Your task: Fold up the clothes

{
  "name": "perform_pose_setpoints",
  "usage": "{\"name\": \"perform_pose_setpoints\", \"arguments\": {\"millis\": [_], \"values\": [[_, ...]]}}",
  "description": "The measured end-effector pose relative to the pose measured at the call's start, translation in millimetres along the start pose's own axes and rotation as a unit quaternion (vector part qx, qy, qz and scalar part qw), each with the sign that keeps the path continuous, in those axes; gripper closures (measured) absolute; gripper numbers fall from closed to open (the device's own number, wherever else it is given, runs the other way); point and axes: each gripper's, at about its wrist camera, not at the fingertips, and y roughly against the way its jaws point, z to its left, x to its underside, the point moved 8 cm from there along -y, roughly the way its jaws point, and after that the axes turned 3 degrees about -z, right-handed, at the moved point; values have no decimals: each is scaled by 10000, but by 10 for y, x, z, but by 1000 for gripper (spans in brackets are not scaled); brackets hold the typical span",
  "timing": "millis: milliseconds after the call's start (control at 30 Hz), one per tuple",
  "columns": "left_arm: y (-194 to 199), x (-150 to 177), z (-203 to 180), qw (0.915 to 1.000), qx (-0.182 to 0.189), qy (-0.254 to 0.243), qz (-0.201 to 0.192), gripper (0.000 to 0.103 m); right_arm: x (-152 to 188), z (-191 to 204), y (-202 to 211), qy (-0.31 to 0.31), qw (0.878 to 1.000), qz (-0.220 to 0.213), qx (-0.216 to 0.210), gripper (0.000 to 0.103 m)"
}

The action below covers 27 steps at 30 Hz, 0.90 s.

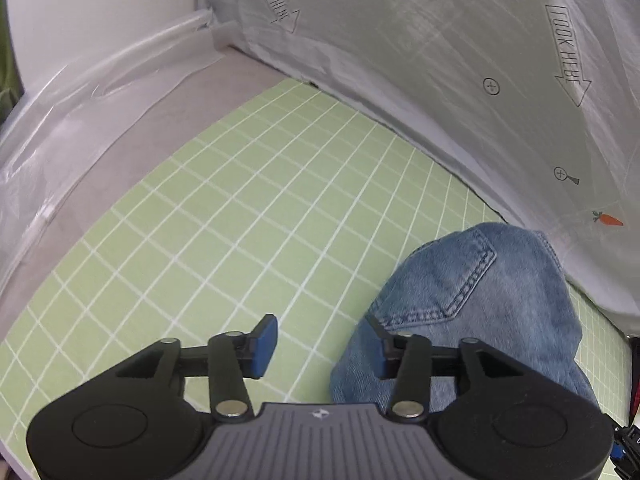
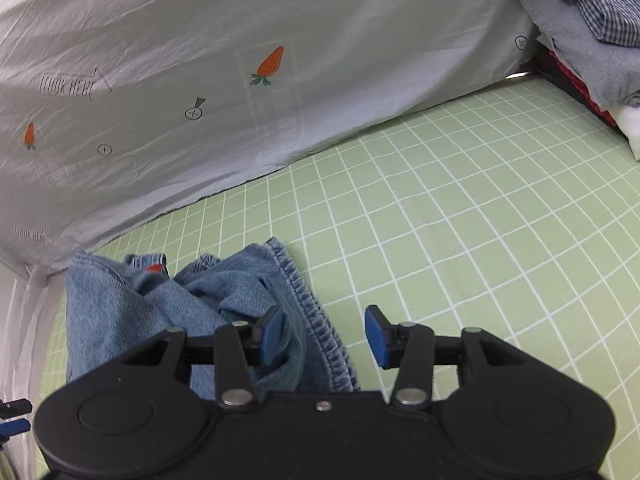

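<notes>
The jeans are faded blue denim with darker stitching, lying on a pale green sheet gridded in white. Behind the jeans hangs a grey cloth printed with orange carrots. Both grippers' pads are blue.

The left gripper is held low with its jaws spread wide apart, nothing being clamped between the blue pads. The right gripper is likewise held with jaws parted, both pointed toward 12 o'clock in their own views.
</notes>
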Motion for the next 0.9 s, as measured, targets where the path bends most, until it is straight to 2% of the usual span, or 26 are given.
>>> {"name": "perform_pose_setpoints", "arguments": {"millis": [33, 133, 200, 267, 367, 433, 500, 567, 600, 633, 667, 700, 733, 767, 800, 833, 900], "values": [[-22, -87, -57, 9999, 30, -84, -51, 36, -39, 10, -37, -101, 9999, 0, -30, 51], [-121, -338, -290, 9990, 239, -354, -117, 23, -124, 85, -183, -248, 9995, 82, -165, 45], [-261, -469, -485, 9977, 456, -494, -38, 16, -153, 187, -326, -197, 9992, 221, -258, 40], [-445, -590, -692, 9961, 651, -599, 67, 16, -163, 306, -494, -72, 9987, 391, -328, 38], [-865, -638, -926, 9913, 1082, -483, 572, 11, -24, 466, -822, 79, 9939, 991, -483, 35], [-1136, -669, -1077, 9858, 1354, -403, 906, 8, -24, 487, -880, 143, 9937, 1000, -494, 35], [-1360, -624, -1142, 9822, 1434, -324, 1171, 8, -27, 505, -934, 206, 9935, 996, -503, 33], [-1536, -539, -1190, 9769, 1543, -217, 1463, 8, -29, 523, -989, 270, 9934, 993, -512, 38], [-1607, -486, -1211, 9736, 1609, -160, 1610, 8, -31, 532, -1016, 301, 9933, 991, -517, 52], [-1630, -443, -1236, 9727, 1641, -182, 1630, 10, -32, 541, -1043, 333, 9932, 989, -521, 67], [-1652, -400, -1261, 9718, 1674, -204, 1649, 12, -33, 550, -1070, 365, 9931, 987, -526, 72], [-1669, -361, -1285, 9713, 1699, -236, 1650, 23, -34, 559, -1097, 396, 9929, 985, -530, 81], [-1648, -344, -1305, 9733, 1675, -326, 1536, 41, -36, 568, -1124, 428, 9928, 983, -535, 86], [-1632, -340, -1317, 9748, 1662, -344, 1445, 52, -37, 577, -1151, 460, 9927, 981, -539, 87], [-1625, -355, -1327, 9763, 1642, -329, 1374, 71, -38, 586, -1178, 492, 9925, 979, -544, 88], [-1618, -371, -1337, 9776, 1622, -315, 1302, 79, -39, 595, -1205, 523, 9923, 977, -548, 89], [-1578, -449, -1339, 9814, 1544, -343, 1091, 83, -97, 624, -1224, 609, 9930, 852, -547, 90]]}}
